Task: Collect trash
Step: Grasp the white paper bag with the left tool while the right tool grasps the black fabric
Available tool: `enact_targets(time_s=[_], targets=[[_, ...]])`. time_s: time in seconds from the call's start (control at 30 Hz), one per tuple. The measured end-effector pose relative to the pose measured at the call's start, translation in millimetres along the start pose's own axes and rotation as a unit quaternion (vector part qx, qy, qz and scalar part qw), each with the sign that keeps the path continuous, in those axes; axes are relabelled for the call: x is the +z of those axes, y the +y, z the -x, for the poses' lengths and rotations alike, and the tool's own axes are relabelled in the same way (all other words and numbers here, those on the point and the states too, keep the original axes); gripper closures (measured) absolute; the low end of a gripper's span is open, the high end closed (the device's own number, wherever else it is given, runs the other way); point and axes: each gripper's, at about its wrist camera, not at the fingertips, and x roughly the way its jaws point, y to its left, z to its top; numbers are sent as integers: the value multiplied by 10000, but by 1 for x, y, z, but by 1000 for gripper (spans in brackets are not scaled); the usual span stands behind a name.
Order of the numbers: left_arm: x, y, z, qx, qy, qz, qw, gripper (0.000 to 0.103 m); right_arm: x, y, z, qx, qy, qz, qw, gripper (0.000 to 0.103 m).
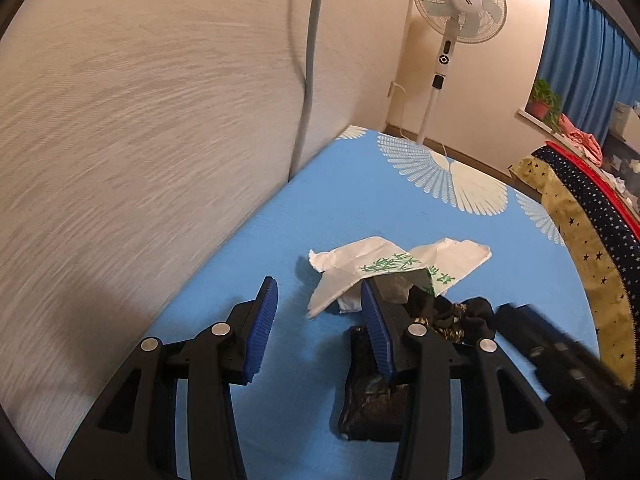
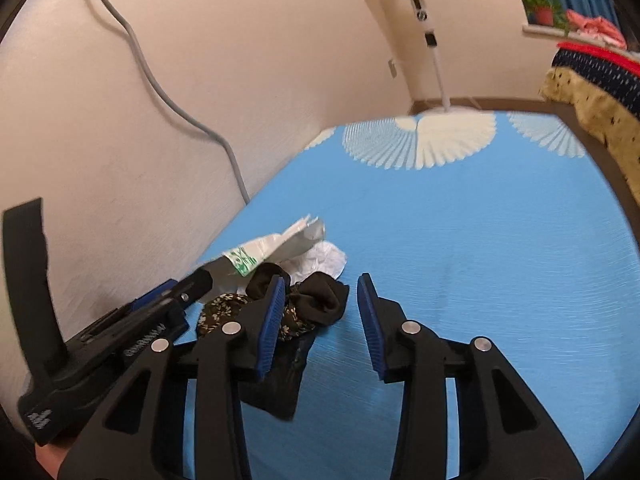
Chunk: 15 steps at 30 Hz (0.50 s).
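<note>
A small pile of trash lies on the blue bedsheet [image 1: 304, 208]: a white wrapper with green print [image 1: 360, 268], crumpled white tissue [image 2: 326, 258], a black and floral wad [image 2: 320, 300] and a flat black bag [image 1: 370, 400]. My left gripper [image 1: 320, 292] is open just left of the pile, its right finger against the wrapper's edge. My right gripper [image 2: 322, 288] is open and empty, its left finger over the black wad. The left gripper's body also shows in the right wrist view [image 2: 132, 328].
A textured wall [image 1: 140, 120] with a grey cable [image 1: 308, 80] runs along the bed's left side. A standing fan [image 1: 460, 4] is beyond the bed's far end. A starry dark and yellow blanket [image 1: 580, 232] lies at the right edge.
</note>
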Motion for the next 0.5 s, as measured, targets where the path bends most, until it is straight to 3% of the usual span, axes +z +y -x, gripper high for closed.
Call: enact_targets(time_s=[0.1, 0.23, 0.3, 0.5], targets=[[1, 0, -5, -66, 27, 38, 10000, 65, -3, -3, -15, 29, 211, -44, 9998, 68], [-1, -2, -8, -176, 100, 22, 9998, 88, -6, -7, -18, 151, 289, -142, 9994, 92], [0, -4, -6, -246, 90, 42, 9996, 97, -6, -6, -15, 140, 277, -99, 9995, 94], [-2, -14, 6, -353, 73, -73, 9993, 100, -10, -13, 16, -40, 112, -180, 9998, 95]])
